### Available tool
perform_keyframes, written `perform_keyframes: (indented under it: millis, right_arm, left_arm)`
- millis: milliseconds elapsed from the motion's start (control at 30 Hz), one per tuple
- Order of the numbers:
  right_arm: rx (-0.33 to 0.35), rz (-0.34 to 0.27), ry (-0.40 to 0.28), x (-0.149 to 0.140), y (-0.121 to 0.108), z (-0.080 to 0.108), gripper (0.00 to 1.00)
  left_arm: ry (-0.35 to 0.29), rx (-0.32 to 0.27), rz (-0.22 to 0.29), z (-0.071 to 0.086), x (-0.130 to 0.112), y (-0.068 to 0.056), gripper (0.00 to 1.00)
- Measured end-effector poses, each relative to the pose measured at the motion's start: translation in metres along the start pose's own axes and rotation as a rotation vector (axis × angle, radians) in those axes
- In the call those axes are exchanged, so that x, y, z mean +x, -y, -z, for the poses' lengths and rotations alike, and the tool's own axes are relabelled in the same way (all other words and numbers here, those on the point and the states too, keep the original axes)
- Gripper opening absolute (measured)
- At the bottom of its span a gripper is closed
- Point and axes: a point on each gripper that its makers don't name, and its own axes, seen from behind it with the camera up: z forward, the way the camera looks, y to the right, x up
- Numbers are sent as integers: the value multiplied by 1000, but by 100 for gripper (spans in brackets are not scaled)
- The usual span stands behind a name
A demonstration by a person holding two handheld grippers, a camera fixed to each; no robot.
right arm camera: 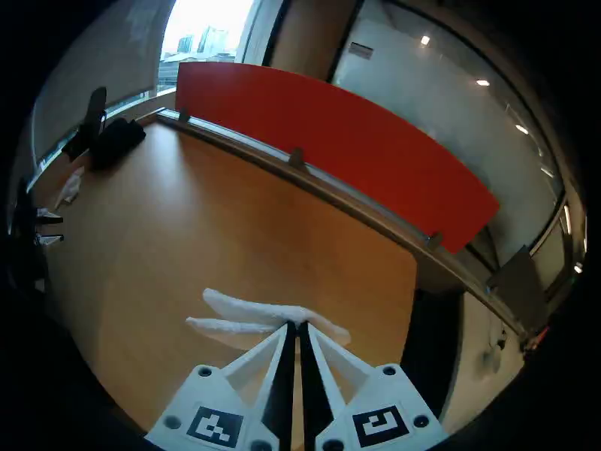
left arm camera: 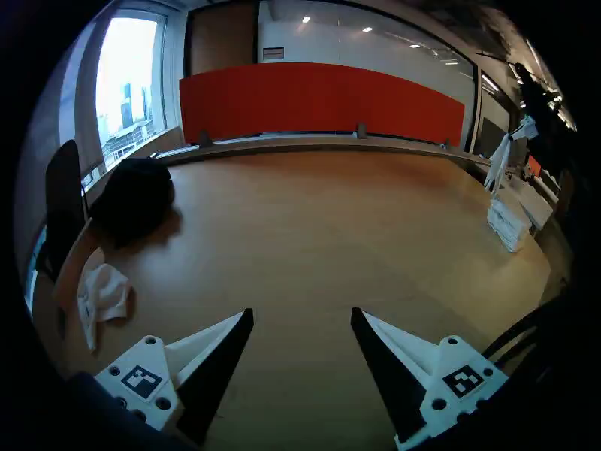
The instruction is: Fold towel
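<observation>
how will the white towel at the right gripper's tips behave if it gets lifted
Likely floppy: the white towel lies in soft, uneven layers at the right gripper, so free ends should droop. Probably light: it looks like thin cloth. On the smooth wooden table it may slide, not roll.

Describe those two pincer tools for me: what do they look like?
Both match. The left gripper and the right gripper each have two white plastic wedge-shaped fingers tapering to points, black along their inner faces, with small round holes and a square black-and-white marker near each base.
</observation>
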Motion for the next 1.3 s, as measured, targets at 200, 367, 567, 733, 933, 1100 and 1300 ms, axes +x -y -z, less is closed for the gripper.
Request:
perform_keyframes:
  millis: [200, 367, 567, 733, 933, 1100, 1300]
  right_arm:
    - [-12, -15, 15, -16, -6, 5, 4]
    - [-28, -37, 29, -36, -13, 11, 4]
    - [-50, -59, 60, -68, -18, 19, 4]
    - [-65, -88, 84, -95, -17, 25, 4]
    - [-79, -132, 105, -124, -12, 29, 4]
    - [-85, -154, 129, -145, -7, 31, 4]
    - [-90, -168, 171, -169, -1, 31, 4]
  left_arm:
    - [-1, -7, -11, -2, 3, -4, 97]
    - [0, -12, -15, -3, 4, -6, 96]
    - [2, -14, -25, -2, 4, -8, 97]
    - [7, -16, -29, -1, 3, -9, 97]
    - [9, -20, -36, -1, 2, -10, 96]
    - [11, -23, -41, 0, 1, -10, 97]
    - [13, -22, -44, 2, 0, -10, 96]
